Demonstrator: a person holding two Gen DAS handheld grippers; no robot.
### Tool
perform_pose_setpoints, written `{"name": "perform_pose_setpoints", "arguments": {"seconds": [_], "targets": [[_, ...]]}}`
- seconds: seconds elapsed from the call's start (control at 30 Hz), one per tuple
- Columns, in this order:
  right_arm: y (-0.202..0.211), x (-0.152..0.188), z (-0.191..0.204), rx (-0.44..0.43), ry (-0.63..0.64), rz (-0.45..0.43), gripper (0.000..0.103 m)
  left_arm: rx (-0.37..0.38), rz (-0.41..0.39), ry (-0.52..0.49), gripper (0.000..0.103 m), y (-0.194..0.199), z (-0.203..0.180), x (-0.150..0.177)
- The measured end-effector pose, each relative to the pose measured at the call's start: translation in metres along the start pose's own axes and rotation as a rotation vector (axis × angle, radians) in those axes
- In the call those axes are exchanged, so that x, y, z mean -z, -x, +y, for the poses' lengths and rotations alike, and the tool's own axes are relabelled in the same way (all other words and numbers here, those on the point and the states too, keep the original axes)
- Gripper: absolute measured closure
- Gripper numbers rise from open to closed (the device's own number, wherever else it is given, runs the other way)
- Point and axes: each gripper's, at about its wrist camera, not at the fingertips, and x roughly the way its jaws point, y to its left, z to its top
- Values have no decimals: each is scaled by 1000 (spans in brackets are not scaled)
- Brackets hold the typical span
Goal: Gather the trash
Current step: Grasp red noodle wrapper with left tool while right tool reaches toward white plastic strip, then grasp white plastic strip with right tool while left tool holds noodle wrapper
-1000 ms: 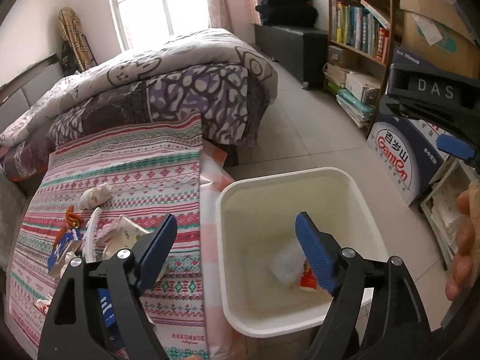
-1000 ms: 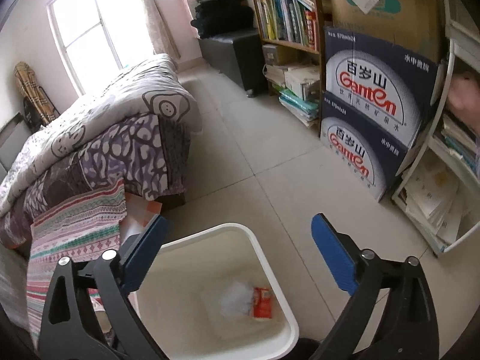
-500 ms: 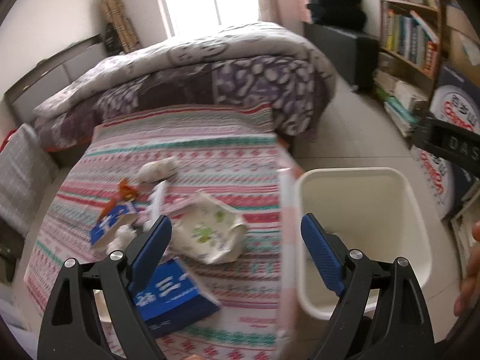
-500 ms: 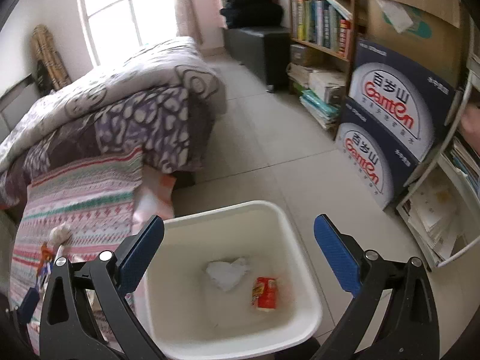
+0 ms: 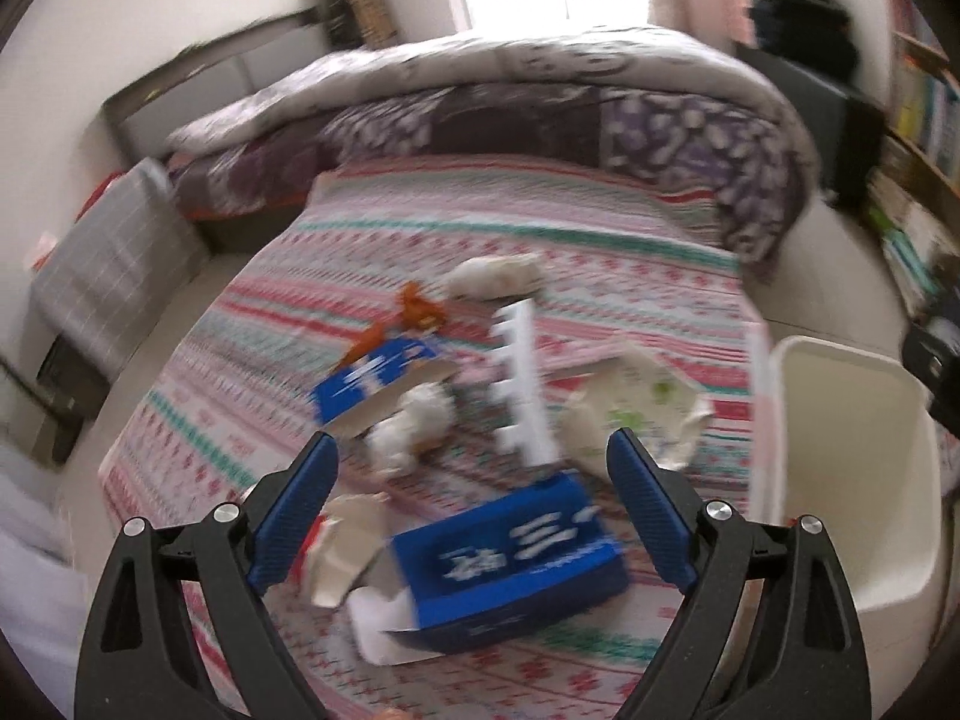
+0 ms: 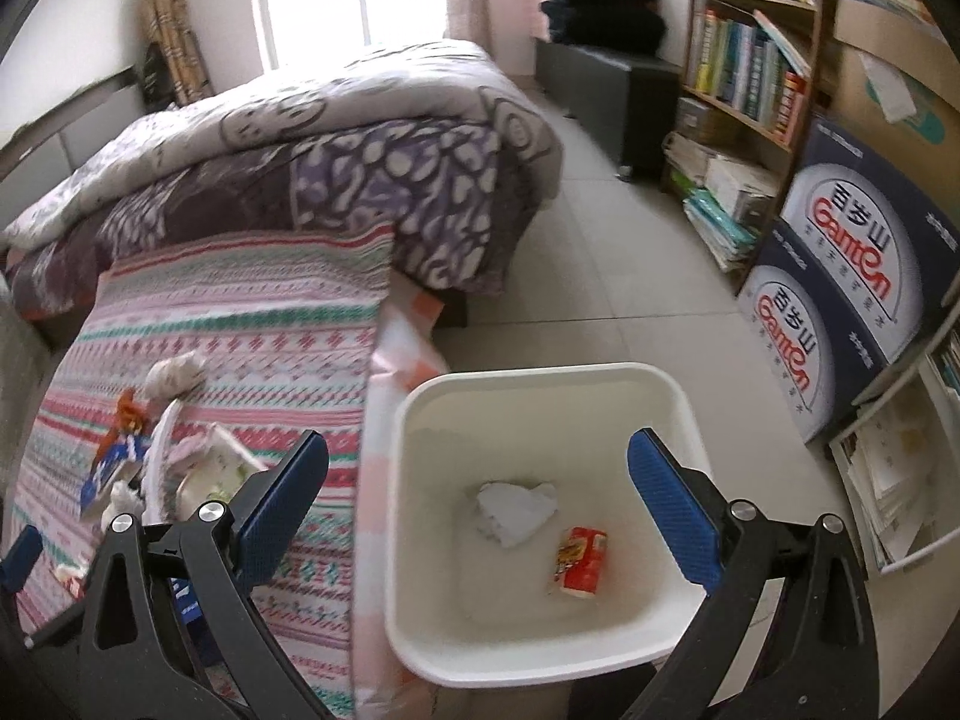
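- Trash lies scattered on the striped bedspread [image 5: 540, 222], left of a white bin [image 6: 690, 408] that stands on the floor against the bed's right edge.
- Items seen from the left wrist view, somewhat blurred: a large blue carton [image 5: 516, 558] nearest the camera; a torn blue-and-white carton [image 5: 378, 381] farther off; a crumpled white wad [image 5: 414, 426] just beside it; a white comb-shaped strip [image 5: 519, 384]; a crumpled floral wrapper [image 5: 636, 414] near the bed's right edge; an orange scrap [image 5: 417, 309]; a pale wad [image 5: 495, 276] farthest away.
- Crumpled white paper [image 5: 345, 546] lies left of the large blue carton, touching it.
- Left hand-held gripper [image 5: 474, 516]: jaws spread wide, holding nothing, poised above the large blue carton.
- Right hand-held gripper [image 6: 477, 510]: jaws spread wide, holding nothing, positioned over the bin's near-left side.
- Bin contents: a white crumpled tissue [image 6: 516, 510] and a red snack packet [image 6: 579, 561], near each other but apart.
- Surroundings: folded patterned quilt [image 6: 336, 174] at the bed's far end; bookshelf [image 6: 750, 72] and water cartons [image 6: 840, 294] along the right wall.
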Motion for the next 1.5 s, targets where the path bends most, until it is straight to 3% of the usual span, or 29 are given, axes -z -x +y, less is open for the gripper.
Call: {"name": "perform_pose_setpoints", "arguments": {"seconds": [0.2, 0.37, 0.53, 0.7, 0.8, 0.87, 0.93, 1.07, 1.13, 1.37, 1.5], "targets": [[-2, 9, 30, -33, 72, 25, 7, -70, 112, 242, 13, -23, 60, 7], [-4, 19, 51, -51, 147, 42, 7, -74, 243, 453, 13, -49, 100, 18], [-3, 24, 65, -112, 205, 49, 7, -34, 375, 621, 13, -76, 124, 33], [-2, 34, 85, -204, 313, 70, 7, 72, 508, 770, 13, -101, 144, 49], [-6, 44, 96, -227, 369, 115, 7, 108, 535, 787, 15, -109, 149, 54], [-10, 48, 100, -225, 384, 134, 7, 146, 542, 766, 26, -113, 150, 54], [-13, 50, 102, -220, 390, 145, 7, 164, 539, 726, 30, -112, 149, 52], [-17, 46, 102, -252, 328, 176, 7, 208, 504, 658, 45, -108, 149, 46], [-20, 41, 103, -285, 281, 196, 7, 231, 483, 629, 47, -104, 151, 42], [-27, 29, 130, -340, 240, 190, 9, 184, 310, 489, 50, -74, 167, 14], [-34, 29, 157, -360, 280, 206, 19, 143, 230, 430, 50, -59, 172, 7]]}}
